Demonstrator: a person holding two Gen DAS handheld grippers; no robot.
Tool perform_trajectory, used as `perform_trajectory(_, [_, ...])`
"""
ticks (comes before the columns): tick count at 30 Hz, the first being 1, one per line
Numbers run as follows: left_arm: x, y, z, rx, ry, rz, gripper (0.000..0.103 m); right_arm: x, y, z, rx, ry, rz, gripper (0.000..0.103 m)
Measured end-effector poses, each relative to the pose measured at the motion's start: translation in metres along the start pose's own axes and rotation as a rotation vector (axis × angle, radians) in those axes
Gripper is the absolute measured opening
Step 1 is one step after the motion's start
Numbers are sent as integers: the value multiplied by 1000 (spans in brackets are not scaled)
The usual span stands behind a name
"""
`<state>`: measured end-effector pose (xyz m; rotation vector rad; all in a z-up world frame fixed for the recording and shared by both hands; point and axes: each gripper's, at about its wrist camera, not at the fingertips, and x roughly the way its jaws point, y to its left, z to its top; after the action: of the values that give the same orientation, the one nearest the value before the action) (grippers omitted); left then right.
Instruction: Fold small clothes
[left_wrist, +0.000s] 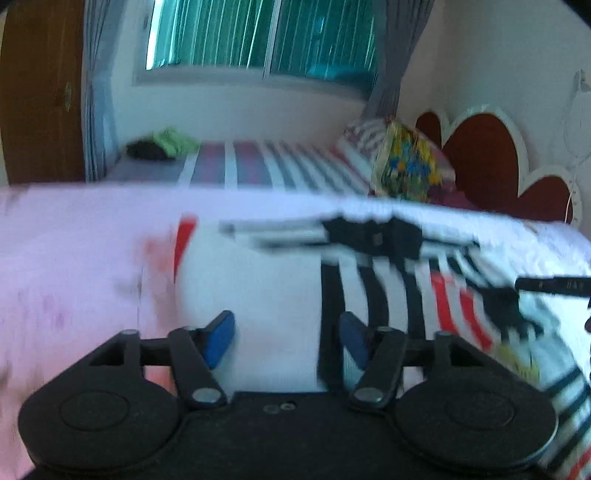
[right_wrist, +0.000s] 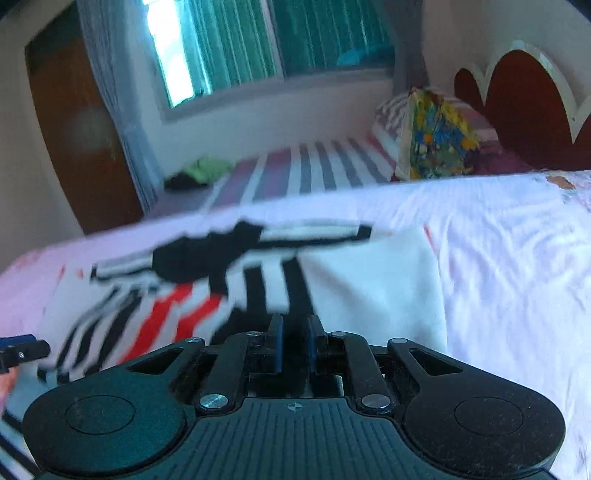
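**Striped garment on the bed, one gripper apart, one nearly closed**

Fingers of the left gripper (left_wrist: 286, 338) stand well apart over the white part of the garment (left_wrist: 258, 280), with nothing between the blue pads (left_wrist: 219, 338). The right gripper (right_wrist: 294, 341) has its fingers drawn close together, a narrow gap between them; the cloth lies right at their tips, but the blur does not let me say whether they pinch it.

The garment is a small white piece with black and red stripes and a black collar or band along its far edge. It lies spread on the pale pink sheet (right_wrist: 517, 277) of the bed, between the two grippers. In the right wrist view the tip of the left gripper shows at the left edge, beside the striped part.

Farther off lie a striped bedcover (left_wrist: 258, 166), a bright patterned pillow (left_wrist: 406, 166) and a green and dark bundle (left_wrist: 162, 146). Behind them are a window (left_wrist: 258, 37) with grey curtains and a red heart-shaped headboard (left_wrist: 487, 158).
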<state>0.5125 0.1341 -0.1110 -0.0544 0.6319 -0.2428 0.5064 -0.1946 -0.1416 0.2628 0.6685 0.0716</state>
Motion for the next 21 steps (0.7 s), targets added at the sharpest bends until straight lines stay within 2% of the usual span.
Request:
perform_trajectory(3, [32, -1, 28, 32, 7, 2, 75, 23, -3, 18, -15, 5, -29, 13])
perform_trajectory(5, [61, 1, 37, 46, 60, 5, 71, 38, -4, 26, -7, 35, -19, 13])
perform_trajectory(8, [92, 23, 34, 24, 123, 105, 65, 47, -3, 28, -33, 57, -19, 13])
perform_trajectory(9, [93, 35, 31, -7, 114, 107, 68, 47, -3, 27, -36, 57, -20, 13])
perform_trajectory(11, [87, 49, 27, -54, 91, 70, 68, 48, -6, 24, -28, 57, -30, 13])
perform_trajectory(12, [84, 48, 27, -29, 95, 72, 68, 47, -9, 22, -16, 58, -27, 13])
perform_trajectory(15, [70, 41, 29, -14, 83, 132, 65, 39, -6, 24, 1, 32, -8, 13])
perform_trajectory(18, [55, 2, 35, 63, 16, 49, 78, 31, 20, 27, -29, 3, 96, 13])
perform_trajectory(21, [64, -47, 33, 110, 22, -30, 80, 42, 57, 23, -85, 49, 194, 13])
